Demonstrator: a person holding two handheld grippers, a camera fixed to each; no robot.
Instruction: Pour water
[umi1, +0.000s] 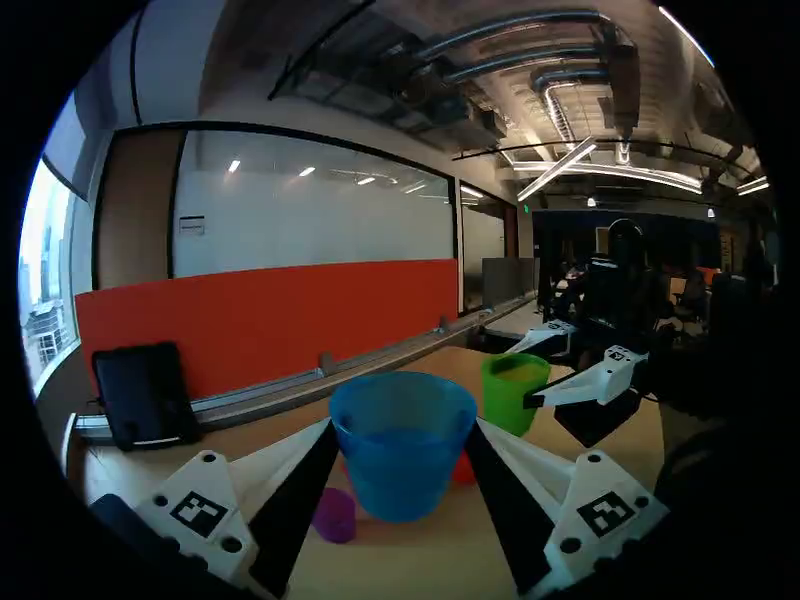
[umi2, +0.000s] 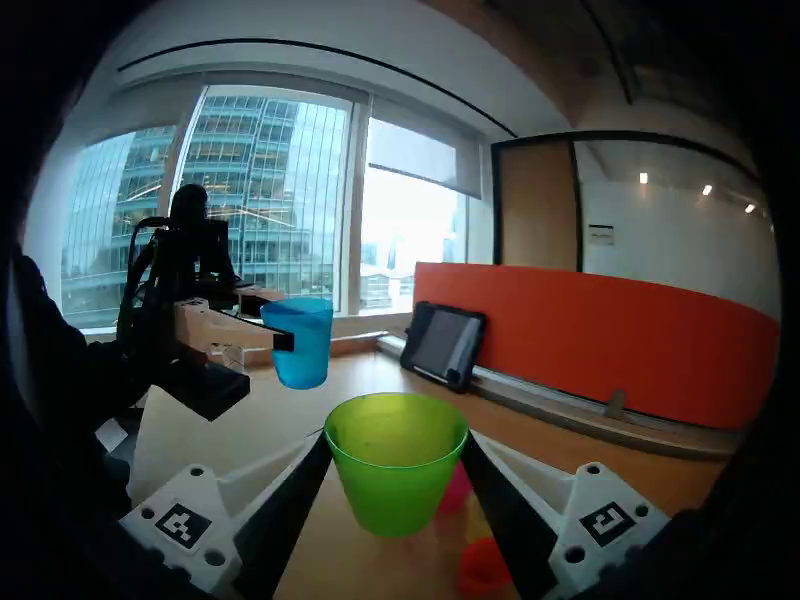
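A pale wooden worktop (umi1: 400, 560) (umi2: 330, 400) runs along the foot of an orange partition (umi1: 270, 320) (umi2: 600, 335). A black tablet (umi1: 145, 395) (umi2: 445, 345) leans against the partition's end nearest the windows.

The left tongs (umi1: 403, 440) (umi2: 285, 335) are spread about a cup's width. Both fingers (umi1: 310, 470) press the sides of a blue cup (umi1: 403, 445) (umi2: 300, 345). The cup stands upright in front of the partition, and in the right gripper view it hangs clear above the worktop. A darker level line partway up its translucent wall looks like water (umi1: 400, 470).

The right tongs (umi2: 395, 450) (umi1: 520, 378) are open to much the same width and clamp an upright green cup (umi2: 395, 470) (umi1: 512, 390). It sits just beside the blue cup, on the side farther along the partition from the tablet. I cannot tell whether it holds anything or touches the worktop.

Down on the worktop, on the near side away from the partition, sit a small purple cup (umi1: 335, 515), a pink cup (umi2: 455, 490) and a red cup (umi2: 485, 570).
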